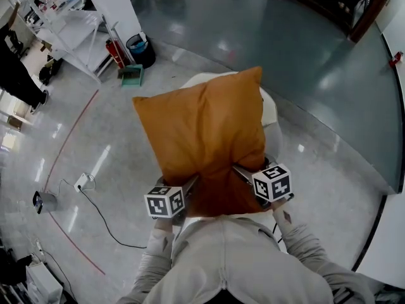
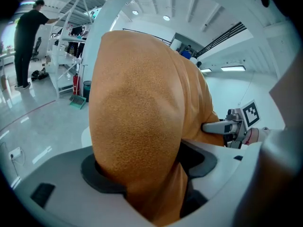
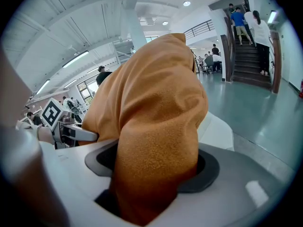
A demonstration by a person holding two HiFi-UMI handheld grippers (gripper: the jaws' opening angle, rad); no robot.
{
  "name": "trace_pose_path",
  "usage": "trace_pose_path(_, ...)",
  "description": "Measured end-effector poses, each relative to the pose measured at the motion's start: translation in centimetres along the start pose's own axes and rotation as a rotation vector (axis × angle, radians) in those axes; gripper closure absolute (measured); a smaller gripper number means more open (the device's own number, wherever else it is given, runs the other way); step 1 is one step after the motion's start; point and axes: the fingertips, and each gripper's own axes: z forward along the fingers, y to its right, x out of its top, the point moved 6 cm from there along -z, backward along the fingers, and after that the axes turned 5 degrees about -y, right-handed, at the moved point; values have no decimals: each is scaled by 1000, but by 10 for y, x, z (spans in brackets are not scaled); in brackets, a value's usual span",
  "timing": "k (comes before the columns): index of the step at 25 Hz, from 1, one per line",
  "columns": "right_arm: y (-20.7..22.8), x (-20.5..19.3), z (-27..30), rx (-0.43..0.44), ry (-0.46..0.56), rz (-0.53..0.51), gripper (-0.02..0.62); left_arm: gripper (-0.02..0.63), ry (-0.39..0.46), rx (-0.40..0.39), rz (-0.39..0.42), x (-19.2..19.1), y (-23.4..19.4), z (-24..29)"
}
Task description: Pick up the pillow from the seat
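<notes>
Grey-sleeved arms of the person [image 1: 231,258] fill the bottom of the head view, and just beyond them the two grippers hold the burnt-orange, square fabric pillow [image 1: 202,132] by its near edge. The left gripper [image 1: 188,187] has its fingers [image 2: 57,174] clamped on the pillow's lower left corner, with cloth bulging out over both pads. The right gripper [image 1: 243,171] is closed the same way on the lower right corner, a thick fold squeezed between its fingers. The pillow stands up and leans away from the person. It looks lifted off the white rounded seat [image 1: 271,109], which shows only at its far right edge.

The main risk, as I judge it, is the grip itself. Both holds are low down on soft, compressible stuffing, while most of the pillow's bulk rises unsupported above them. A quick swing or tilt could make the top flop forward or sideways and drag the cloth out of one pair of fingers. The pillow would then hang from a single corner, or drop back onto the seat.

If the grippers pull apart or twist unevenly, the fabric could stretch and creep out of the pads. The pillow also hides most of the seat from the head view, so its far corner could catch on the seat unseen.
</notes>
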Motion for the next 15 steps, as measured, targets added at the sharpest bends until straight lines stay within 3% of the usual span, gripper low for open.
trace_pose_path(15,-6,-1,-2,-8,18,-13,270,267,14,-10,14,-1,-2,-4)
